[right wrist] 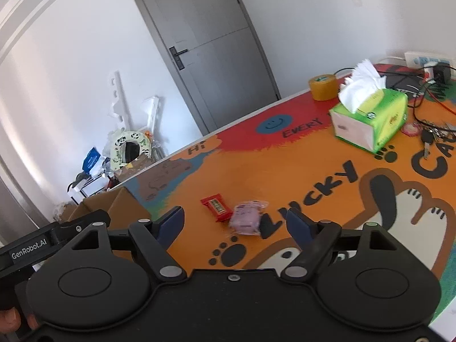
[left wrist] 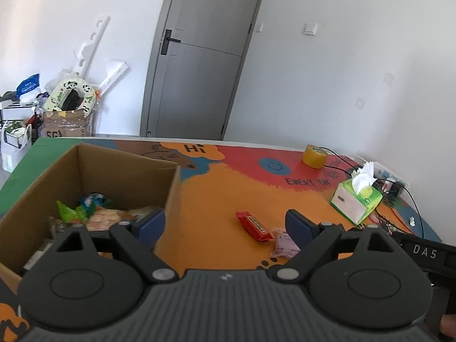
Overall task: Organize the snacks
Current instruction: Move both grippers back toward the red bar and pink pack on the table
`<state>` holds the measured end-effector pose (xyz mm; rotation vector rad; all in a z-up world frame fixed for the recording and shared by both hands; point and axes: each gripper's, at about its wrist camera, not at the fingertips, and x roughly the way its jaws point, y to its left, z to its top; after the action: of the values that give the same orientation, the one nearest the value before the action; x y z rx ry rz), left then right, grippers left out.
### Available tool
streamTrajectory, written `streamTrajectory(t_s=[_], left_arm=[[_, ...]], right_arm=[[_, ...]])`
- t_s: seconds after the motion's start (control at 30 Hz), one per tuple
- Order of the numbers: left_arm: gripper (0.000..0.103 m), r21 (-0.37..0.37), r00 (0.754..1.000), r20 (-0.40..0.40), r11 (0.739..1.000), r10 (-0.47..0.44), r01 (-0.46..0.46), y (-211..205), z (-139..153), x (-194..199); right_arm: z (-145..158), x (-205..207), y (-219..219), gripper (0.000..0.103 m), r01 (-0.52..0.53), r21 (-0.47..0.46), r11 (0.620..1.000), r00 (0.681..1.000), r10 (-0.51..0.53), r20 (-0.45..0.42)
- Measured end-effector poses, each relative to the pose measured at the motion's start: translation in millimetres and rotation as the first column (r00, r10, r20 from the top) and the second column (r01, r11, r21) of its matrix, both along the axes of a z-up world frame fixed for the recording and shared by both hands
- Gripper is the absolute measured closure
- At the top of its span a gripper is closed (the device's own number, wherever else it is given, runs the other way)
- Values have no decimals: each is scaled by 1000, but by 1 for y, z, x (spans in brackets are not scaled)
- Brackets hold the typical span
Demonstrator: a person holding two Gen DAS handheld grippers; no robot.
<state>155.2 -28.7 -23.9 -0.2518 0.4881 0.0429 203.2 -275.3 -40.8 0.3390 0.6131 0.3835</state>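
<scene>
left hand-held gripper (left wrist: 225,223): jaws wide, empty.
right hand-held gripper (right wrist: 235,222): jaws wide, empty.
targets: red candy bar wrapper (right wrist: 215,206), pink snack packet (right wrist: 246,218), touching, on worktop (right wrist: 285,171).
goal: brown cardboard box (left wrist: 171,196), left, holds snacks.
tip: straddle one, close on its middle.

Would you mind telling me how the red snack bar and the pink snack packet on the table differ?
The red snack bar is slim and flat with a yellow label; the pink snack packet is broader, puffier and crinkled. The bar lies nearer the cardboard box; the packet lies farther. Both rest on the table, unheld.
</scene>
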Motion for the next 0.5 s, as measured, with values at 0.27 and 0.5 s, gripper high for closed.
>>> streamTrajectory(t_s=[0.27, 0.5], left_arm=[[14, 22, 999, -4, 999, -42, 43, -22, -9, 17], [28, 25, 997, -29, 998, -65, 66, -29, -20, 32]], right_arm=[[-19, 15, -12, 26, 8, 8, 1000, 999, -8, -42], [-34, 35, -1, 33, -21, 15, 1000, 997, 22, -74]])
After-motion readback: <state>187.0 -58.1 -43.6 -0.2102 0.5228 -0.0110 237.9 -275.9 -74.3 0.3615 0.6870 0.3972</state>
